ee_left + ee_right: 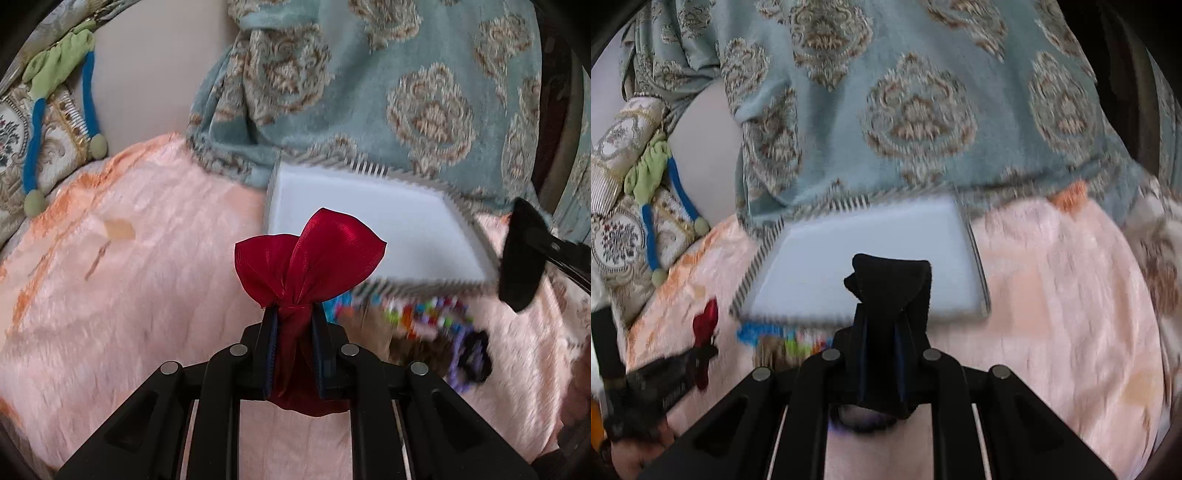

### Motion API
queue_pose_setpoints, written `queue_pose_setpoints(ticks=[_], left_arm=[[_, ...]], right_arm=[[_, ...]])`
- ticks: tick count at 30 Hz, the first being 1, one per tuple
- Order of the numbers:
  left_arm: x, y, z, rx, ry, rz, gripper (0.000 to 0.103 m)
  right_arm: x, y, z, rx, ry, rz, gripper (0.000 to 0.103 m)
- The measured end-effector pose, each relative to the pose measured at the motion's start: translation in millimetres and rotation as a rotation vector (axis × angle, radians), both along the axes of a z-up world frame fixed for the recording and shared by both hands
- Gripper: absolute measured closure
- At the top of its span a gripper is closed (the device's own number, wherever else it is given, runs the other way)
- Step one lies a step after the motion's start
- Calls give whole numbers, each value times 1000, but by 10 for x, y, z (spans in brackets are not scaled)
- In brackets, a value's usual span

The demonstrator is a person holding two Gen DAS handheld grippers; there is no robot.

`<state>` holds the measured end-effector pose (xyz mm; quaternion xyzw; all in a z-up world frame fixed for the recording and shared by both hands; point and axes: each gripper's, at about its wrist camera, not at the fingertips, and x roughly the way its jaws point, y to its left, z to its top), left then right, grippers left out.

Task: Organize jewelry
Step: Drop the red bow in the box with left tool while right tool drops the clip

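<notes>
- Pinching the neck of a soft red organza drawstring pouch, the left gripper sits lower centre of frame
- Right gripper clamps a limp black fabric pouch, lower centre; grip gathered necks, light and slippery

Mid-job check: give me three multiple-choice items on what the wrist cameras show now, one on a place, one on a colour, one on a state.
1. Where does the white square tray with the striped rim sit?
A. on the pink plush blanket, against the blue-green patterned curtain
B. on a wooden shelf
C. inside a drawer

2. What colour is the sheer fabric pouch in the left hand-held gripper?
A. green
B. red
C. white

3. How is the right hand-held gripper?
A. wide open and empty
B. shut on a black fabric pouch
C. shut on the tray

Answers: 1 A, the pink plush blanket lies under it and the curtain behind it; 2 B, red fabric bunches between the fingers; 3 B, black cloth is pinched between the fingers.
</notes>
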<state>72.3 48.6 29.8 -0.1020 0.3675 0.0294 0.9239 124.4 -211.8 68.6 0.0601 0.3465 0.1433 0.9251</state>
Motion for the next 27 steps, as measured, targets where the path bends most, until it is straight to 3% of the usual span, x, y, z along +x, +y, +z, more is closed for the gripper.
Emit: queue_pose_setpoints(ticks=[6, 10, 15, 19, 21, 23, 27], left_arm=[[554, 38, 292, -35, -72, -38, 103], [980, -22, 171, -80, -60, -80, 103], [1310, -5, -361, -83, 131, -30, 103], [1321, -61, -477, 21, 164, -4, 100], [1310, -94, -474, 17, 166, -21, 90], [1278, -137, -453, 14, 158, -34, 85], [1145, -63, -334, -55, 117, -41, 85]], right_arm=[[529, -17, 39, 68, -98, 5, 91], [807, -111, -211, 38, -31, 3, 91], [1029, -233, -525, -60, 98, -31, 91], [1127, -299, -683, -45, 153, -36, 90], [1142, -332, -717, -5, 166, -30, 81], [1122, -366, -725, 10, 175, -40, 58], [968, -408, -583, 12, 111, -41, 58]])
